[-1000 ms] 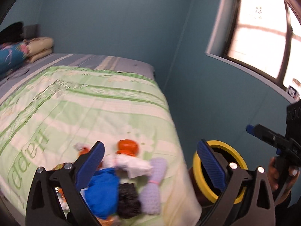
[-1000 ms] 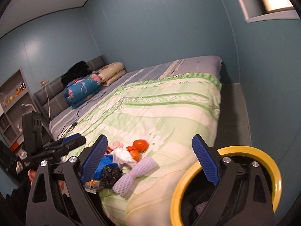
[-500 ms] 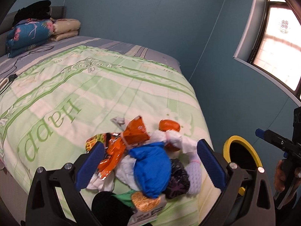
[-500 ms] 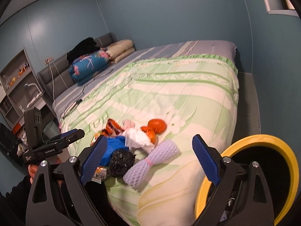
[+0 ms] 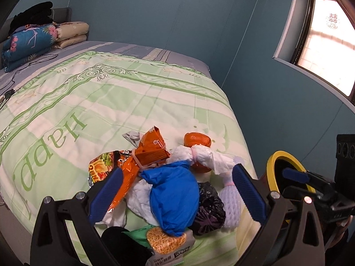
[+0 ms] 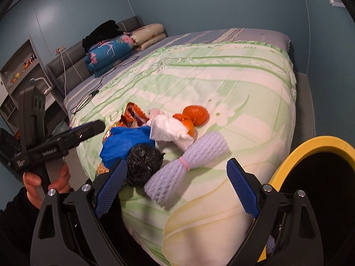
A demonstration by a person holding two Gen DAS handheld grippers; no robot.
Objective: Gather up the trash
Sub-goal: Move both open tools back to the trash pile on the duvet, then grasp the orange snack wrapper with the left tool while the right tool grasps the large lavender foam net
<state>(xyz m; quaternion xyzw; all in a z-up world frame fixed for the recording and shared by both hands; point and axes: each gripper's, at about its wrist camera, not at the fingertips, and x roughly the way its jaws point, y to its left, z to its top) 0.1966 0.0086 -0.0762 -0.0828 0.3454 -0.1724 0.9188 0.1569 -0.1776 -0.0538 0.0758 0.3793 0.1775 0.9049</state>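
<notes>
both the left gripper (image 5: 177, 196) and right gripper (image 6: 176, 185) are hovering wide open and empty over the light, crushable trash pile (image 5: 173, 177) lying at the bed's (image 5: 111, 102) corner, probably best pinched at its knotted bag necks.

Hidden and cut-off parts around the trash pile

The noodle packet (image 5: 170, 243) runs off the left view's 6 o'clock edge, its print too small to read. The bin (image 6: 315, 153) is cropped at the right view's 3 o'clock edge, its inside too dark to tell. The blue bag (image 5: 175, 197) covers part of the black bag (image 5: 209, 208).
</notes>
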